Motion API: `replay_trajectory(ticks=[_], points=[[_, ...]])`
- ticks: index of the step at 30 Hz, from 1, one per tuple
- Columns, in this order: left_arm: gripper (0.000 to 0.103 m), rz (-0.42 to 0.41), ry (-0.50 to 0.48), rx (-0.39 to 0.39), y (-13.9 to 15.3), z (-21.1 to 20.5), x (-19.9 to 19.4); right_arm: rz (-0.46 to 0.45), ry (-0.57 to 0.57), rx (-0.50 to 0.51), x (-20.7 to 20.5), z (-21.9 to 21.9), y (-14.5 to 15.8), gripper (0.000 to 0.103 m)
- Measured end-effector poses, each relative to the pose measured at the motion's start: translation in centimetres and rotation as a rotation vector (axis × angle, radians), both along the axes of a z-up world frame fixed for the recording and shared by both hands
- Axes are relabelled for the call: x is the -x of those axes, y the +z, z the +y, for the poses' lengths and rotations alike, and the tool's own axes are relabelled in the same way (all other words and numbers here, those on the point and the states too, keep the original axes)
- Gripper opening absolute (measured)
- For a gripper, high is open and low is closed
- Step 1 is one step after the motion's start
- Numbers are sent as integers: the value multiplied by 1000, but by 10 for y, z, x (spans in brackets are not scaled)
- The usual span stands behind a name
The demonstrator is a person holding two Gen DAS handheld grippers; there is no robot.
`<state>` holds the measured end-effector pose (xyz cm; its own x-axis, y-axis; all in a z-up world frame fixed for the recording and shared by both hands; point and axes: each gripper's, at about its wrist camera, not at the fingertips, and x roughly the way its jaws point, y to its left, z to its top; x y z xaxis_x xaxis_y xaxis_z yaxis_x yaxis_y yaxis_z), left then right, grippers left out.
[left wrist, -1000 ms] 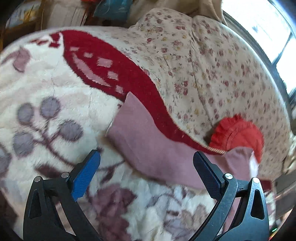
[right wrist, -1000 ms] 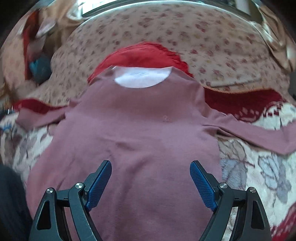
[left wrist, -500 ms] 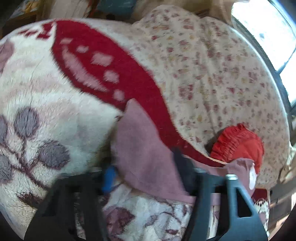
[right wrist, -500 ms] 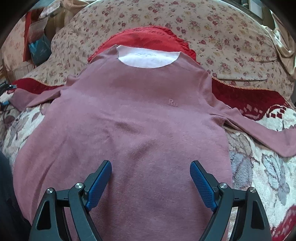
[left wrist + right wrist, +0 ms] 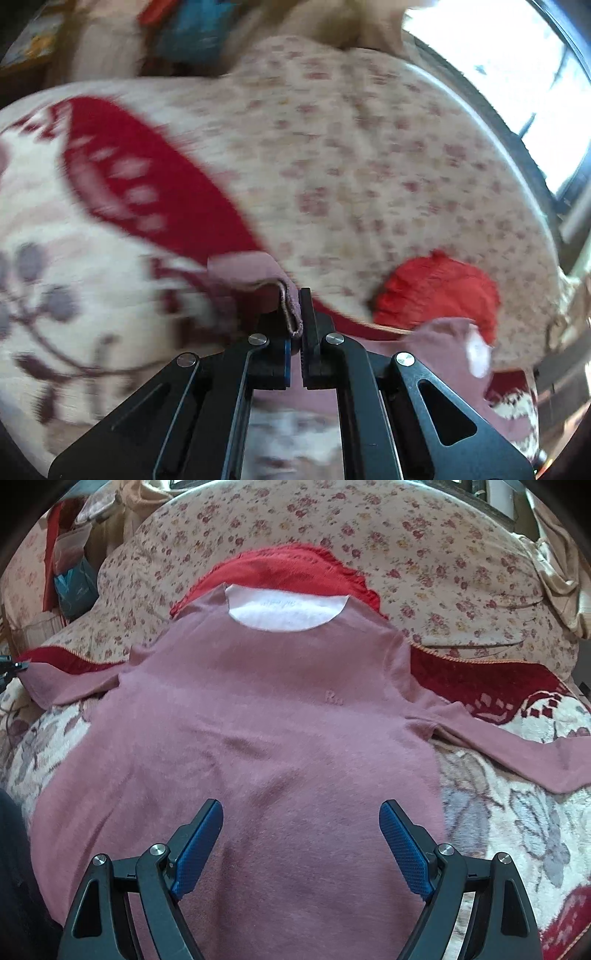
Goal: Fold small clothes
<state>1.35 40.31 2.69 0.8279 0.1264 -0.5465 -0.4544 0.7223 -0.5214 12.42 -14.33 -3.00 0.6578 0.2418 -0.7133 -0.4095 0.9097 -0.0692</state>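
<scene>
A small mauve long-sleeved shirt [image 5: 258,746] lies face up on a patterned blanket, neck opening away from me, both sleeves spread. In the left wrist view my left gripper [image 5: 294,314] is shut on the cuff of the shirt's left sleeve [image 5: 251,269], and a fold of cloth sticks up between the pads. The sleeve end is lifted off the blanket. That same sleeve [image 5: 70,683] reaches the left edge of the right wrist view. My right gripper [image 5: 301,845] hangs open over the shirt's lower body, with nothing between its fingers. The other sleeve [image 5: 524,753] lies flat at the right.
A red frilled garment [image 5: 288,572] lies under the shirt's collar, against a floral cushion [image 5: 406,535]. The cream, red and grey blanket [image 5: 517,830] covers the seat. A window [image 5: 517,74] is at the far right of the left wrist view. Bags and cloth lie at the back left.
My left gripper went from wide open around the sleeve end to shut on the cuff and lifted it. The right gripper stayed open over the shirt.
</scene>
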Motion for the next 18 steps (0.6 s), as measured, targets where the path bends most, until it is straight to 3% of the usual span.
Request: replay_trajectory(ticks=[6,10,14,18], points=[[2,-141,-209,27,40,-98,-59,24,-54,-111,-30,-21,50,85],[2,-179,-328,57,47,-164,-94,29,-88,-160,-63,-31,72,85],[2,-168,-452,86,35,-235,-138,-21,-148,-122,-72,-47,66,85],[2,-149,-551,107,17,-289,-172,107,-219,-150,-85,-69,39,85]])
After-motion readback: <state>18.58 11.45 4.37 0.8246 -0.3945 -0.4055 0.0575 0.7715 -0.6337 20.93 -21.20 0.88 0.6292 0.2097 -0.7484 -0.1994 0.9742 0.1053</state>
